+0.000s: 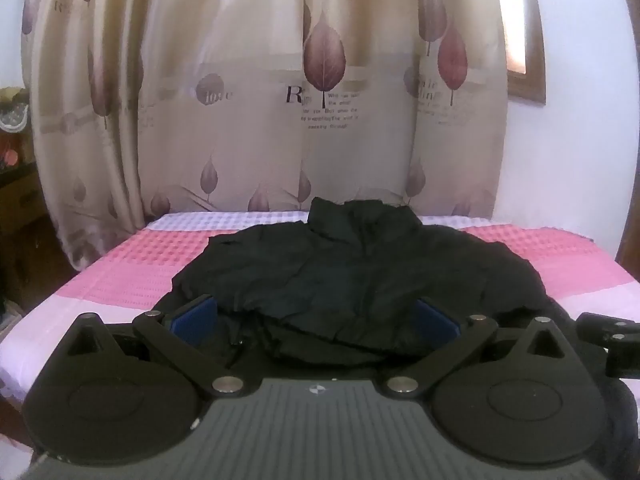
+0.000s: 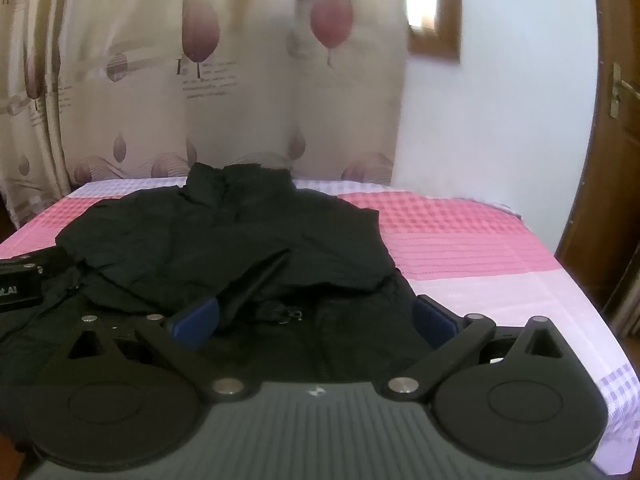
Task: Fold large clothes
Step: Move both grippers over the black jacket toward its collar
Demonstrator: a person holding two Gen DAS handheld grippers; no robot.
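Black jacket [image 1: 352, 272] spread on a bed, both hand-held grippers wide apart over its near edge.

The jacket lies rumpled across the pink-and-white checked bedspread [image 1: 132, 268], collar at the far end toward the leaf-print curtain [image 1: 256, 92]. The left hand-held gripper [image 1: 316, 316] hangs over the near hem, blue pads [image 1: 194, 316] spread with cloth between them but not pinched. The right hand-held gripper [image 2: 316, 316] is likewise spread over the zipper area; whether its pads brush the fabric is hard to say in the dark folds. A wooden door [image 2: 612, 160] stands at far right.
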